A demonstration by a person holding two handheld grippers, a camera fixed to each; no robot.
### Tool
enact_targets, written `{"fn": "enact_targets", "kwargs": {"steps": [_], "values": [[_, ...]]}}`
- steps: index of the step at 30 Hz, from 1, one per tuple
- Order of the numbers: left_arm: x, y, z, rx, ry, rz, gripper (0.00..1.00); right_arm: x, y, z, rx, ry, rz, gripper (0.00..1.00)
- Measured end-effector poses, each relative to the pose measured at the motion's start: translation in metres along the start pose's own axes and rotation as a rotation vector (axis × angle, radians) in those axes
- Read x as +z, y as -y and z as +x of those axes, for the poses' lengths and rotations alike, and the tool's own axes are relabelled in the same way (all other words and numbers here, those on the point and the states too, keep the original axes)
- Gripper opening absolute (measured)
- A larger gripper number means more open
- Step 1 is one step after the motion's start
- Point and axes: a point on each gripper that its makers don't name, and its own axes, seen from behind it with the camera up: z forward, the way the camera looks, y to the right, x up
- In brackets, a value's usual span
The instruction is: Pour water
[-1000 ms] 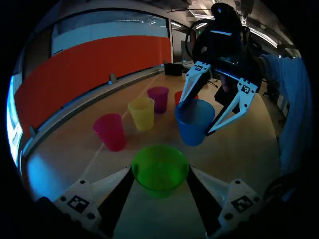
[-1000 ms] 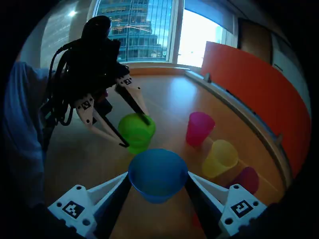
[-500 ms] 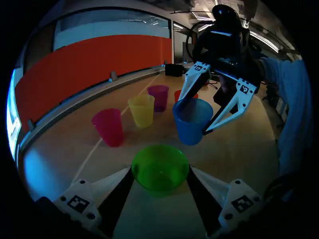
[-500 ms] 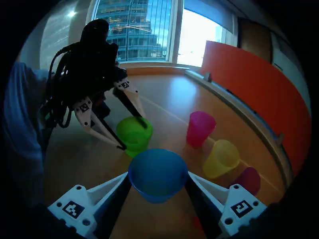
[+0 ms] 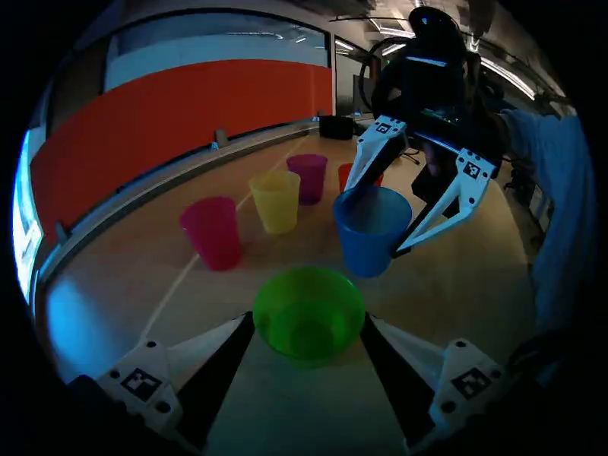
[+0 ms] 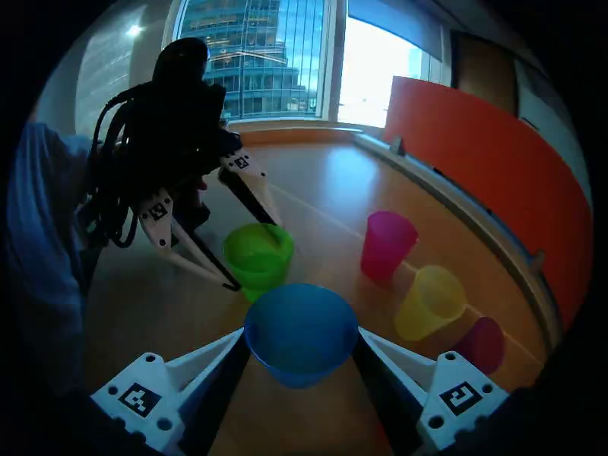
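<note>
Since one second ago, slight upward drift of the standing cup row in the left gripper view; both gripped cups almost unchanged between their fingers.

Left gripper (image 5: 307,325) clamped on a translucent green plastic cup (image 5: 308,300), one white finger against each side, cup close to upright with its open mouth in plain sight. Same pair farther off in the right gripper view: left gripper (image 6: 255,257) and green cup (image 6: 258,251), carried by a person in a pale blue sleeve (image 6: 38,251).

Right gripper (image 6: 301,342) likewise closed around a translucent blue plastic cup (image 6: 301,327), a finger pressed to each flank. From the left gripper view, right gripper (image 5: 371,228) and blue cup (image 5: 371,235) just beyond the green cup and slightly to its right, apart from it, rim near level. Contents of either cup not discernible.

On the light wooden surface (image 5: 456,281), a curving row of four further plastic cups, all upright: pink cup (image 5: 211,232), yellow cup (image 5: 276,200), purple cup (image 5: 307,177) and red cup (image 5: 346,176), the last partly hidden behind a finger of the right gripper.

Long orange wall panel (image 5: 175,114) behind the row; tall bright windows (image 6: 304,57) in the right gripper view.
</note>
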Motion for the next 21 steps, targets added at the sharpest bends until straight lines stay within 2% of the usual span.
{"fn": "enact_targets", "kwargs": {"steps": [6, 21], "values": [[-0.005, 0.001, -0.002, -0.016, -0.004, 0.002, 1.00, 0.008, 0.001, -0.002, 0.012, -0.002, 0.002, 0.92], [-0.026, 0.002, -0.007, -0.014, -0.003, 0.026, 1.00, 0.022, 0.009, -0.007, 0.018, -0.006, 0.010, 0.92]]}}
